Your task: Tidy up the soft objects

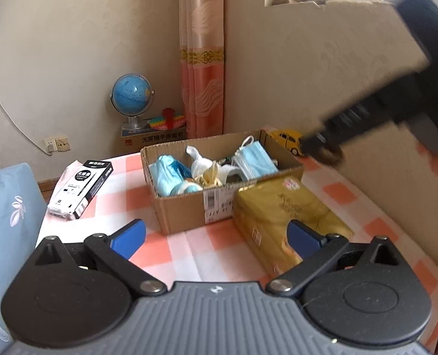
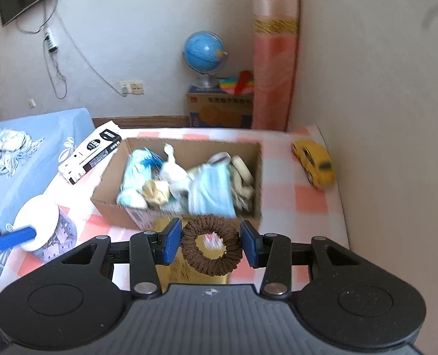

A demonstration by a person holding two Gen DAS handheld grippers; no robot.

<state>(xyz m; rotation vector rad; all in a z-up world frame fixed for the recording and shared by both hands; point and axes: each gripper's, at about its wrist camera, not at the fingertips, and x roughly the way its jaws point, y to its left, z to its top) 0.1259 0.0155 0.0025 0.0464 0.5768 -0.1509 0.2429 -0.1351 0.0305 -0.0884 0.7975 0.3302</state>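
- Right gripper [image 2: 210, 244] clamps a brown scrunchie [image 2: 211, 248], ring facing the camera.
- Cardboard box [image 2: 248, 151] of soft things sits just ahead and below.
- Left gripper [image 1: 216, 236] wide open, empty.

The left claw [image 1: 216, 236] stands with its jaws spread wide and nothing between them, its blue pads [image 1: 131, 236] far apart, tilted downward over the cardboard box [image 1: 189, 207]'s near side. The right claw [image 2: 210, 244] points more steeply down just short of the same box, its jaws partly closed, both pads pressing the sides of a brown scrunchie [image 2: 211, 251] held between them. In the left wrist view the right claw's dark, blurred body reaches in beyond the box's right end.
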